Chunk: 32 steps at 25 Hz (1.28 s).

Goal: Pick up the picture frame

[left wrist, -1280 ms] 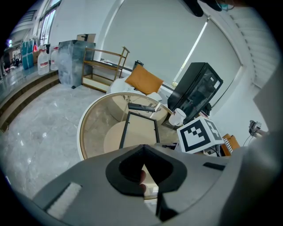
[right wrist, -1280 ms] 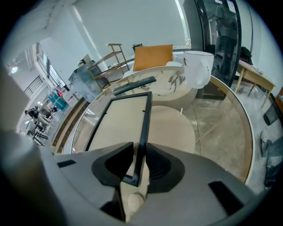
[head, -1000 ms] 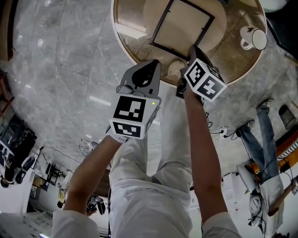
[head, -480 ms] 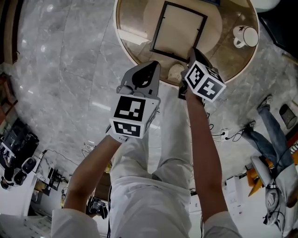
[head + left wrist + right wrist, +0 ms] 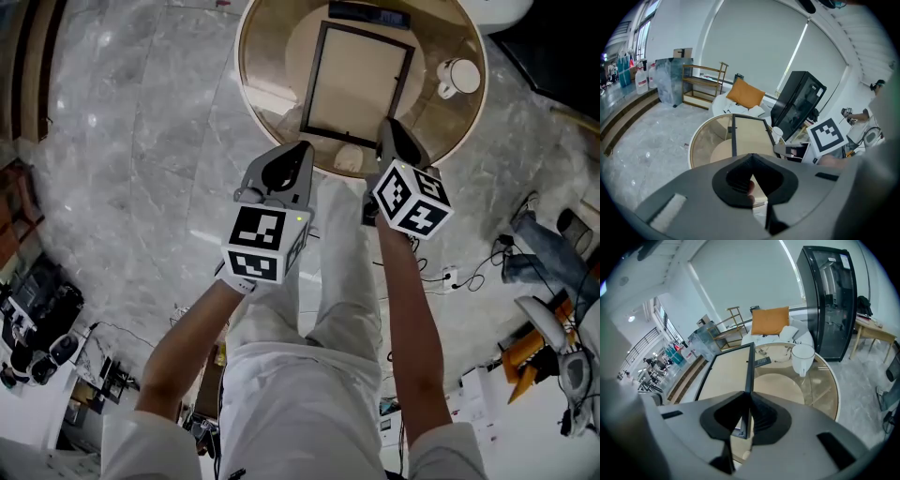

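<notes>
White trousers [image 5: 300, 403], white sleeves [image 5: 141, 450]; grey tongs [image 5: 298, 152]

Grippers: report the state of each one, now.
Left gripper: closed, holding nothing.
Right gripper: closed on the picture frame, by its edge.

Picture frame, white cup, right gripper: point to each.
picture frame [image 5: 359, 86], head view, its pale backing panel.
white cup [image 5: 459, 74], head view, its open top.
right gripper [image 5: 747, 393], right gripper view, where the claw tips meet.
</notes>
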{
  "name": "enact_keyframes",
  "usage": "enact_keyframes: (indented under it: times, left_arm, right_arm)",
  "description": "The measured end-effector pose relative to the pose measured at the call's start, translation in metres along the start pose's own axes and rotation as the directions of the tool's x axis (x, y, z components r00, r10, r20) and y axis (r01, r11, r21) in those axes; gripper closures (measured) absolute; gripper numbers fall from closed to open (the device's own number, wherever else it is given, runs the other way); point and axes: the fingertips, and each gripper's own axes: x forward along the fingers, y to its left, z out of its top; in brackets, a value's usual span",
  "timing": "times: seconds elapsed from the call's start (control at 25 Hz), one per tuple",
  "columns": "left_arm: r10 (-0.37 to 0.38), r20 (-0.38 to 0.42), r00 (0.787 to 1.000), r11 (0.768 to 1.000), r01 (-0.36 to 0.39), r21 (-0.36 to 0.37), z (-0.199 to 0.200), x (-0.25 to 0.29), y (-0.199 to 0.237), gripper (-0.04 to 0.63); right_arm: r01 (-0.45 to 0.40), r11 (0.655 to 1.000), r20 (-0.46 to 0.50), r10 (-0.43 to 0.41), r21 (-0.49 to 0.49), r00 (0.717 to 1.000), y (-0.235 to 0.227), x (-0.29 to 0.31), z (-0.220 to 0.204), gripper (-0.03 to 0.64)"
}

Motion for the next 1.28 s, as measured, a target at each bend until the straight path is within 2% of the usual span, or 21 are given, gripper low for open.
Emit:
enact_keyframes:
  times: [0.36, 0.8, 1.0, 1.28]
  left_arm:
    - [0.001, 0.075, 0.997, 1.0, -0.001, -0.001, 0.06, -0.07, -0.037, 0.603]
    - [-0.008, 0.211, 0.977, 1.0, 0.004, 0.019, 0.135, -0.177, -0.072, 0.603]
    - [-0.011, 0.281, 0.96, 0.999, -0.003, 0.049, 0.165, -0.222, -0.087, 0.603]
    - [-0.042, 0.351, 0.935, 0.996, 0.013, 0.085, 0.195, -0.273, -0.105, 0.603]
  right_arm:
    - [-0.034, 0.999, 0.127, 0.037, -0.027, 0.991, 0.03, -0.101, 0.078, 0.58]
    - [-0.049, 0.995, 0.282, 0.073, -0.089, 0.957, 0.068, -0.219, 0.154, 0.58]
    - [-0.048, 0.994, 0.36, 0.081, -0.099, 0.929, 0.083, -0.276, 0.185, 0.58]
    - [-0.052, 0.996, 0.48, 0.083, -0.078, 0.873, 0.105, -0.348, 0.215, 0.58]
